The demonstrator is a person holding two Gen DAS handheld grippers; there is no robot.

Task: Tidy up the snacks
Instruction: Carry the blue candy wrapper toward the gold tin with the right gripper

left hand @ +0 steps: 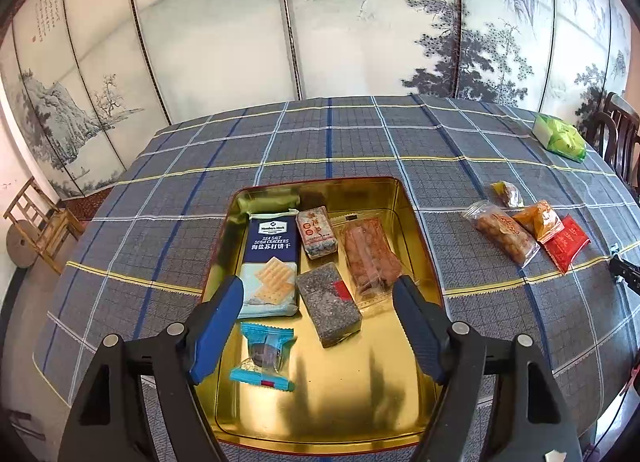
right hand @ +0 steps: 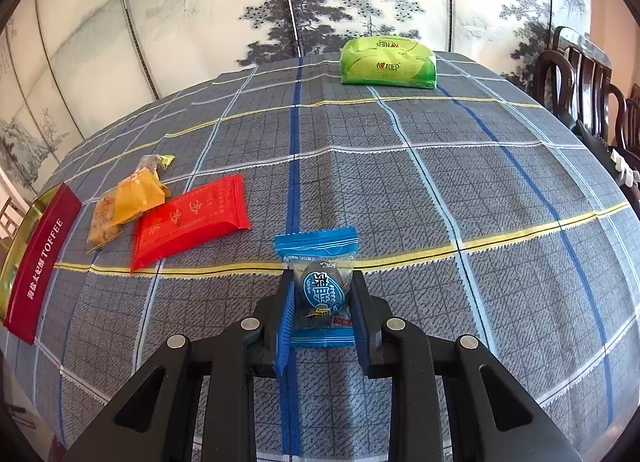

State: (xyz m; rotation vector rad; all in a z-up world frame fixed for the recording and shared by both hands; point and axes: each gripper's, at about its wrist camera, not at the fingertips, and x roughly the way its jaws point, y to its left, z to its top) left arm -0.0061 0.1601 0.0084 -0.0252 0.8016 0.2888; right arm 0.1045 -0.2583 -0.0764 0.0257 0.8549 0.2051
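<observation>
My left gripper (left hand: pixel 318 298) hangs above the gold tin (left hand: pixel 416 230) with its jaws wide and nothing between them. Below it in the tin lie a blue candy (left hand: pixel 264 354), the cracker pack (left hand: pixel 272 262), a grey bar (left hand: pixel 328 306), a small brick (left hand: pixel 318 234) and a clear pack of brown sticks (left hand: pixel 370 254). The near part of the tin floor is bare.

My right gripper (right hand: pixel 322 294) is clamped on a second blue candy (right hand: pixel 320 286); the blue pads press its sides over the round middle, and the crimped ends stick out front and back. It sits low over the checked cloth (right hand: pixel 440 182), well to the right of the tin (right hand: pixel 36 254), whose red wall shows at the left edge of this view.

To do this step well, I judge I should keep the squeeze steady, lift the candy clear of the cloth, and carry it left above the red pack (right hand: pixel 192 222) and the orange pack (right hand: pixel 138 194) so I do not drag them. I should clear the tin's wall before lowering, aim for the bare floor beside the first candy, and open only when low. My left hand should move out of the way first. Four packs on the cloth are not yet in the tin: the red one, the orange one, a clear bag (left hand: pixel 504 234) and a small yellow-ended sweet (left hand: pixel 507 193).
</observation>
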